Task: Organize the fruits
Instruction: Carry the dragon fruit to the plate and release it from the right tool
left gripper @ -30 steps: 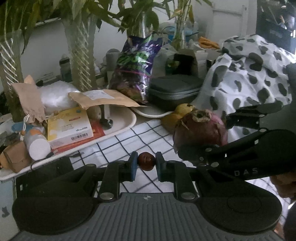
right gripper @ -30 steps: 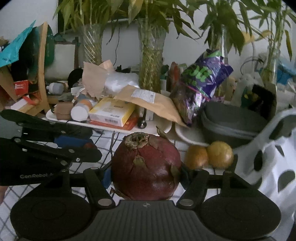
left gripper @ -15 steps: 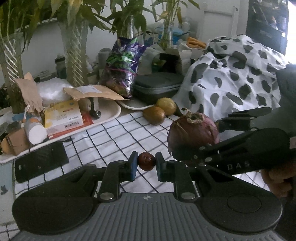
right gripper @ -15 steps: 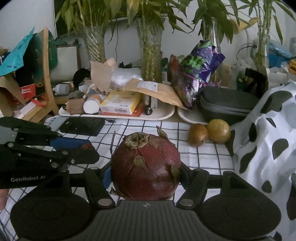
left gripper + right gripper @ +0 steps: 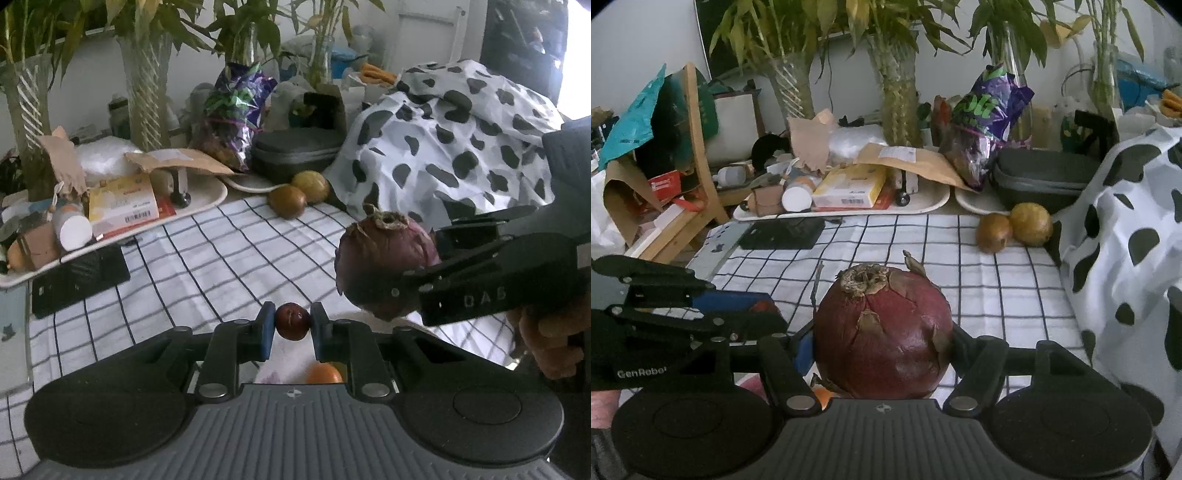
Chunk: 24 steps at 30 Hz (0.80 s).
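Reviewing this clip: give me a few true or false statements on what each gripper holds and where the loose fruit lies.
1. The left gripper is shut on a small dark red fruit. True.
2. The right gripper is open and holds nothing. False: it is shut on a large red fruit.
3. Two brownish round fruits lie side by side on the checked cloth, near the spotted fabric. True.
4. The large red fruit rests on the white tray. False: it is held between the right gripper's fingers, above the cloth.
5. An orange fruit shows below the left gripper. True.
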{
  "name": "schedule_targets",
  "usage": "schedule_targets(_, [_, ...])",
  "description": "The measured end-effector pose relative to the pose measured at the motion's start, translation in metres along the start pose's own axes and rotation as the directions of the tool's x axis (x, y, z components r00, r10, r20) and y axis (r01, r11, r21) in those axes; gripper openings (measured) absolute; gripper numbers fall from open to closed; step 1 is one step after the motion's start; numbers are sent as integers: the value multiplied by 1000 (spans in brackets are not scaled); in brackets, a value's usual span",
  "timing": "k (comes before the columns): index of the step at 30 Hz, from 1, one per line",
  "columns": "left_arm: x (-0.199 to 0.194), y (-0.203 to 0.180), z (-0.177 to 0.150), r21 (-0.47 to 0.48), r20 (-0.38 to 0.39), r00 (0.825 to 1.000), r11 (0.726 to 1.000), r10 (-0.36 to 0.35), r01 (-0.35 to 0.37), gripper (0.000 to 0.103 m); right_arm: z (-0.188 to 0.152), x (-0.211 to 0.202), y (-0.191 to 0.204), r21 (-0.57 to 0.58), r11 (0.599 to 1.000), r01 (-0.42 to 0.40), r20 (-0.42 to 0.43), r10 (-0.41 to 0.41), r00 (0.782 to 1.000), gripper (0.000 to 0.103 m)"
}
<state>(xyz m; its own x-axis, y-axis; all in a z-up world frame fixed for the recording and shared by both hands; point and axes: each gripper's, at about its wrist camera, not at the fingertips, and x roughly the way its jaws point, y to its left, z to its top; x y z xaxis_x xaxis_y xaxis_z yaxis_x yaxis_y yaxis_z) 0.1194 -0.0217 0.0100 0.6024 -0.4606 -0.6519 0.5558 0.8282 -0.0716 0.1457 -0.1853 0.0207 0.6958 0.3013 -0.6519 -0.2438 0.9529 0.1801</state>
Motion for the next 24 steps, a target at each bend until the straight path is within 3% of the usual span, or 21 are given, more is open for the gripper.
schedule_targets(12, [-17,-17,-30,-5,-83,996,1000,-17,16,20,-21,-13,11,28,998,-60,-65,62,996,70])
schedule_targets(24, [-23,-25,-53,-12,-179,984,1000,-25,23,20,-35,4,27,54,989,-136,-199,144,969,71])
